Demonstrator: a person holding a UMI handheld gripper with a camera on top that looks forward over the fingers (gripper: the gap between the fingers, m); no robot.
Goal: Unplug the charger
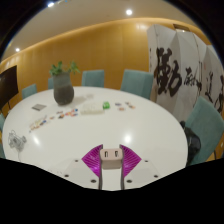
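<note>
My gripper (111, 157) is shut on a small white charger block (110, 155); the magenta pads (93, 160) press on both its sides. The charger's face with two slots points at the camera. I hold it above the near edge of a round white table (130, 125). No cable or socket shows near the charger.
A dark vase with a green plant (63, 90) stands at the table's far left. Small items, including a green one (106, 104), lie across the far side. Light blue chairs (137, 82) ring the table. A white banner with black characters (180, 65) hangs to the right.
</note>
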